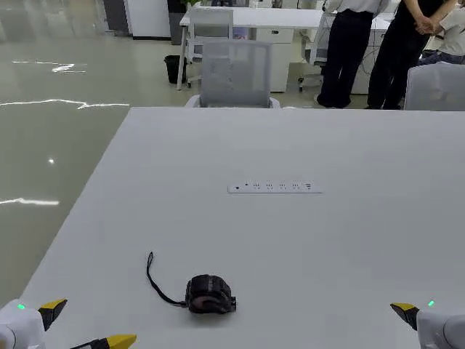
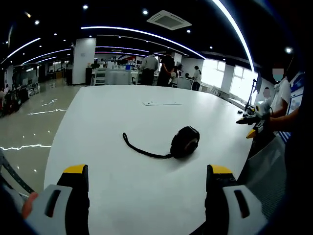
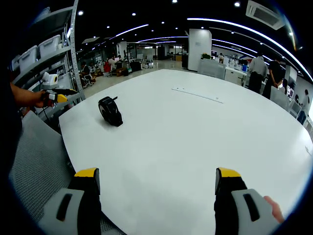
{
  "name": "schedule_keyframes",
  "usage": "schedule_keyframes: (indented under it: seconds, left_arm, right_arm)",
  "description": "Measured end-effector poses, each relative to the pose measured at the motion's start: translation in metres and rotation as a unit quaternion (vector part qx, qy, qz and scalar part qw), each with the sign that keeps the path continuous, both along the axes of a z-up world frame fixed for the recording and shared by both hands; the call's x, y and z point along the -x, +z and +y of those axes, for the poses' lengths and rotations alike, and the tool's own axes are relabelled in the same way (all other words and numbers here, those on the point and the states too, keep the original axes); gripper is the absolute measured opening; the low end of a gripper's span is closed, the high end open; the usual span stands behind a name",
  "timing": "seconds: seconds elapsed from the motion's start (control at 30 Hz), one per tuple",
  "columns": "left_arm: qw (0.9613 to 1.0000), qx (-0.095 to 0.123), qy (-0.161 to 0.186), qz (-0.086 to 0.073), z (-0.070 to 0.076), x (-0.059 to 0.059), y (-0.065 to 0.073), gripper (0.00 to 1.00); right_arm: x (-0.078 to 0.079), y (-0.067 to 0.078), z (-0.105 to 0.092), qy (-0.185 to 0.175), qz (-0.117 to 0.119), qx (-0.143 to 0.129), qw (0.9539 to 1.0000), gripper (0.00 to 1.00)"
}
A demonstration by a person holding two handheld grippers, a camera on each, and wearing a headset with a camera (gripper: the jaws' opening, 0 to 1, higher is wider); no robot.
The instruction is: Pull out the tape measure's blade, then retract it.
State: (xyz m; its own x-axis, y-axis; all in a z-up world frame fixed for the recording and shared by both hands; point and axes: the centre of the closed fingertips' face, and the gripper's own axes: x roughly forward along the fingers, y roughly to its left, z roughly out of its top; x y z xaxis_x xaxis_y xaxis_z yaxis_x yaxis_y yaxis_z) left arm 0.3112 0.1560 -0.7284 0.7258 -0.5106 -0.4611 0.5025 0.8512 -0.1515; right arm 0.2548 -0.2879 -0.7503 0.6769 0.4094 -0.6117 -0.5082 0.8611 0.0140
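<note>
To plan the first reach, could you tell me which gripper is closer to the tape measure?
The left gripper: the tape measure lies close in front of it, while the right gripper is much farther away.

Pretty clearly an open-plan office. A big white meeting table is seen with a white power strip at the middle of its top, and a grey mesh-backed office chair is parked at the far edge. More white desks are lined up behind it, with a few standing people gathered there. A glossy pale floor, long LED ceiling strips, a ceiling air-con cassette and grey metal shelving loaded with storage boxes can be spotted too.
</note>
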Motion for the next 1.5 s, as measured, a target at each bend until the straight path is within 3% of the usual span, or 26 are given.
schedule_keyframes:
  seconds: [0.23, 0.4, 0.57, 0.7, 0.77, 0.83, 1.13, 1.5]
  left_arm:
    - [0.9999, 0.007, 0.002, 0.008, -0.002, -0.001, -0.001, 0.99]
    - [1.0000, 0.003, 0.001, -0.001, -0.002, -0.004, -0.001, 0.99]
    - [1.0000, 0.004, 0.000, 0.002, -0.001, -0.006, -0.002, 0.99]
    - [1.0000, 0.005, -0.001, 0.005, 0.000, -0.006, -0.003, 0.99]
    - [1.0000, 0.001, -0.003, 0.003, 0.000, -0.006, -0.003, 0.99]
    - [1.0000, 0.000, -0.002, 0.000, 0.000, -0.007, -0.003, 0.99]
    - [1.0000, -0.002, -0.007, 0.006, 0.001, -0.005, -0.006, 0.99]
    - [0.9999, -0.002, -0.012, 0.009, -0.003, -0.001, -0.006, 0.99]
  right_arm:
    - [0.002, -0.001, 0.001, 0.001, 0.000, -0.003, 1.0000, 1.00]
    - [0.006, -0.006, 0.002, 0.008, 0.014, 0.008, 0.9998, 1.00]
    - [0.010, -0.009, 0.004, 0.015, 0.026, 0.015, 0.9994, 0.94]
    - [0.010, -0.008, 0.005, 0.014, 0.028, 0.007, 0.9995, 0.97]
    - [0.006, -0.008, 0.001, 0.013, 0.010, 0.022, 0.9996, 1.00]
    - [0.006, -0.006, 0.001, 0.008, 0.015, 0.009, 0.9998, 1.00]
    - [0.003, 0.000, -0.001, 0.012, -0.005, 0.012, 0.9999, 1.00]
    - [0.001, 0.001, -0.001, 0.013, -0.009, 0.005, 0.9999, 1.00]
